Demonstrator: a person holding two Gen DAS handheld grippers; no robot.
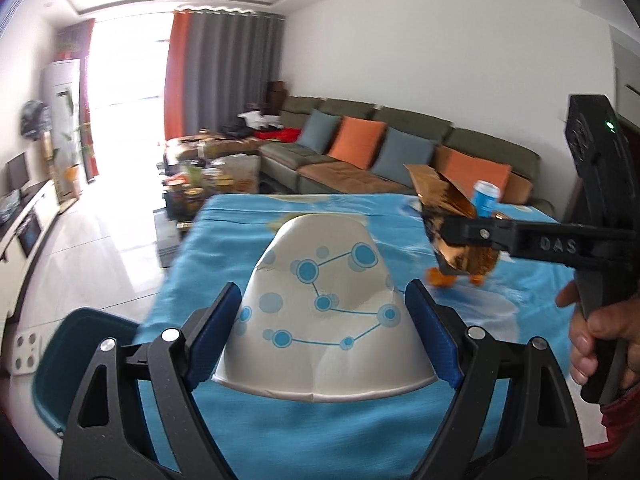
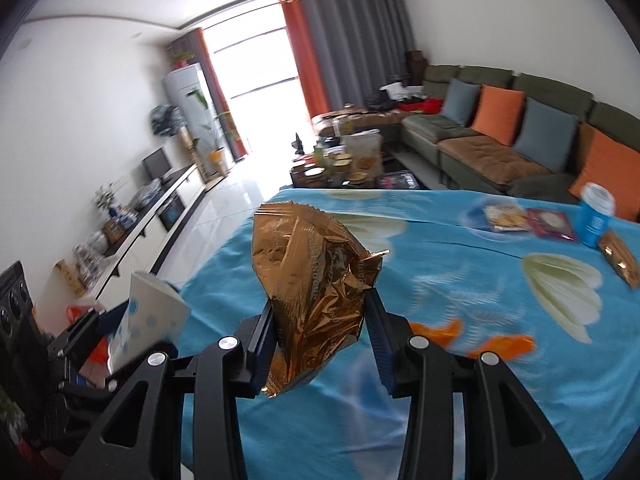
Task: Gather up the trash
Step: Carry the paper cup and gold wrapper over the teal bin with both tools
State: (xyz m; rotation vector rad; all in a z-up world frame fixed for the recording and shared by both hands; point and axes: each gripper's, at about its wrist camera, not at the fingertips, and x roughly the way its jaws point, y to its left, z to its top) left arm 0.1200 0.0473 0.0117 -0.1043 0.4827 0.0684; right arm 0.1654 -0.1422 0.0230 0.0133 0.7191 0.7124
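My left gripper (image 1: 322,300) is shut on a white paper cup with blue dots (image 1: 324,312), held above the blue tablecloth (image 1: 248,432); the cup also shows in the right wrist view (image 2: 150,320). My right gripper (image 2: 318,312) is shut on a crumpled gold foil wrapper (image 2: 316,280), held above the cloth; the wrapper shows in the left wrist view (image 1: 452,220) at the right. A teal bin (image 1: 80,364) stands off the table's left edge.
On the table's far right lie a blue-and-white can (image 2: 596,216), a gold packet (image 2: 620,260), a purple packet (image 2: 552,222) and a snack packet (image 2: 504,218). A cluttered coffee table (image 2: 344,168) and a sofa (image 2: 500,148) stand beyond.
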